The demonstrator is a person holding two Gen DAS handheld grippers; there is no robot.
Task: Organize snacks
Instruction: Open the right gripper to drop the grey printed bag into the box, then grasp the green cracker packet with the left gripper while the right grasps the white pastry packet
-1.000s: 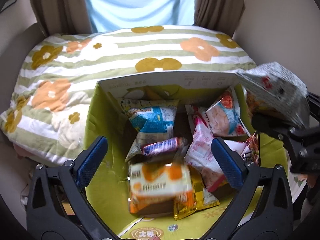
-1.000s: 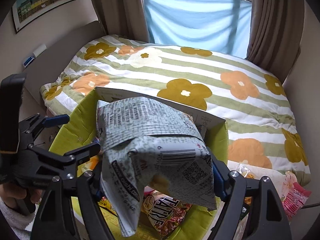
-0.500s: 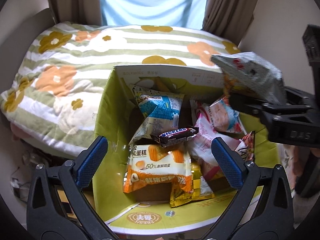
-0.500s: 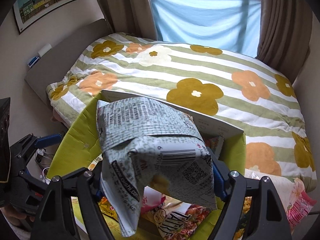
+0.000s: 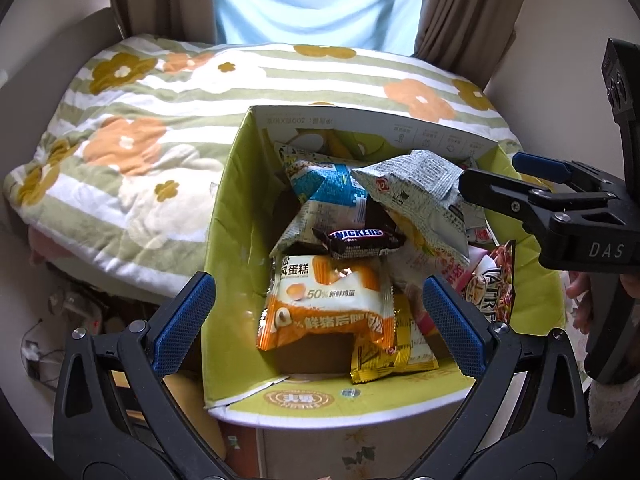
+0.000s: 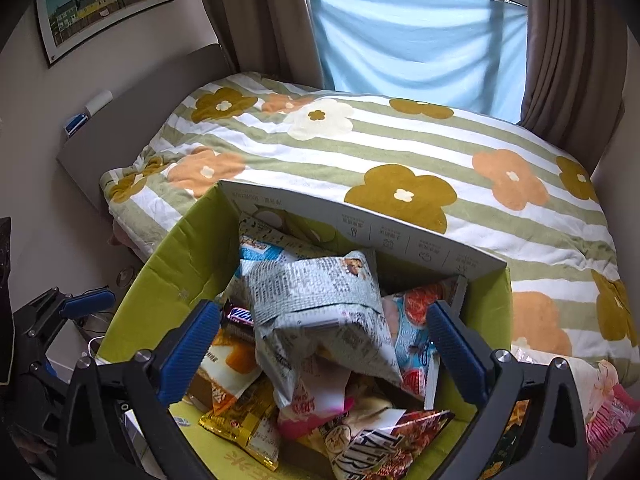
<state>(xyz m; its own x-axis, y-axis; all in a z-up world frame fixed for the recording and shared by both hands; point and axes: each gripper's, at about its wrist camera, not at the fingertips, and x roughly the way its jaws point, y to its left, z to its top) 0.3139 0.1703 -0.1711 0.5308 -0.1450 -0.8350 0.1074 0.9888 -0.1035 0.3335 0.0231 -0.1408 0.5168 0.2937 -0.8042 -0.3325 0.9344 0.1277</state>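
Lime-green cardboard lines the open box [image 5: 224, 248], which stands against the bed's [image 6: 360, 152] near edge. Readable among its snacks: a SNICKERS bar [image 5: 358, 240], an orange-and-white cake packet [image 5: 326, 308] marked "50%", and a newsprint-patterned bag [image 6: 320, 312] lying loose on top toward the far wall. The right gripper [image 6: 324, 352] has its jaws opening wide, clear of that bag. The left gripper [image 5: 316, 320] hangs wide open and empty over the near rim.

Bedroom scene: striped floral quilt [image 6: 360, 148] covers bed w/ grey headboard [image 6: 132, 120] at left. Pale blue cloth [image 6: 416, 40] hangs across window btwn brown curtains [image 6: 256, 12]; framed print [image 6: 104, 4] on wall
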